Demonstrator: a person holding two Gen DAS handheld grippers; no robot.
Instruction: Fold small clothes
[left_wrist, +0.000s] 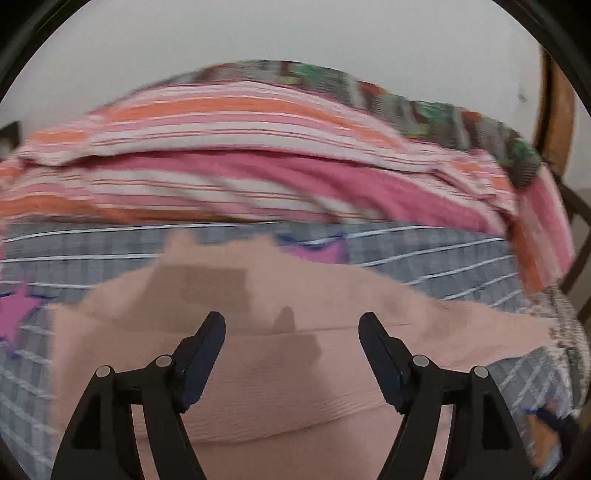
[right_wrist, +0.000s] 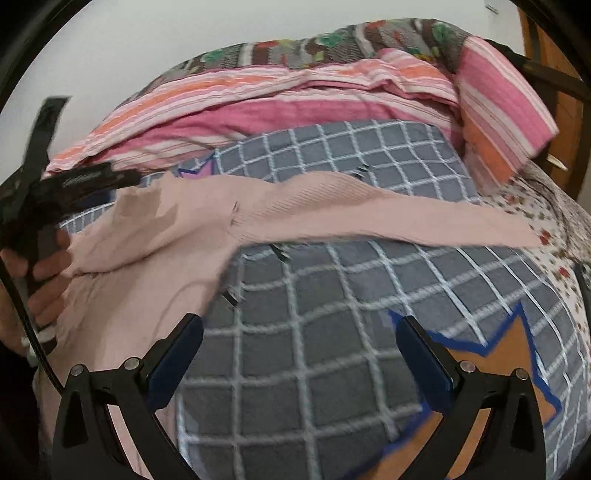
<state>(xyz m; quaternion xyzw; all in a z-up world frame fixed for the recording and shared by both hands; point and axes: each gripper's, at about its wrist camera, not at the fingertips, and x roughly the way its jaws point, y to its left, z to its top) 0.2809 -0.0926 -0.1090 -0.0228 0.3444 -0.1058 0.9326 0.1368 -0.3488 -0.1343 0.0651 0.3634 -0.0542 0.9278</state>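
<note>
1. Pink ribbed cloth, the garment (left_wrist: 280, 354), lies spread on the bed (right_wrist: 332, 332), on a grey checked cover with star patches. Its body sits toward the bed's near left side, and one long sleeve (right_wrist: 406, 218) stretches across toward the right edge.

2. At the far side of the bed lies a heap of pink and orange striped bedding (left_wrist: 240, 147), well clear of the garment.

3. Left claw (left_wrist: 291, 325) hovers over the garment's body with its jaws apart and no cloth between them. In the right wrist view it shows at the left edge, in a hand (right_wrist: 44, 273).

4. Right claw (right_wrist: 299, 328) also stands with jaws apart and empty, over the bare cover just beside the garment's right edge and on the near side of the sleeve.

5. Judged from this, the fold is at an early step: the sleeve is still laid out, not yet brought over the body.

6. Next move likely calls for the right claw to reach to the sleeve, pinch it near its end and carry it leftward across the body, while the left claw steadies the cloth.

7. No brand, label or readable writing shows; a mark on the left claw's housing is too blurred to read.
</note>
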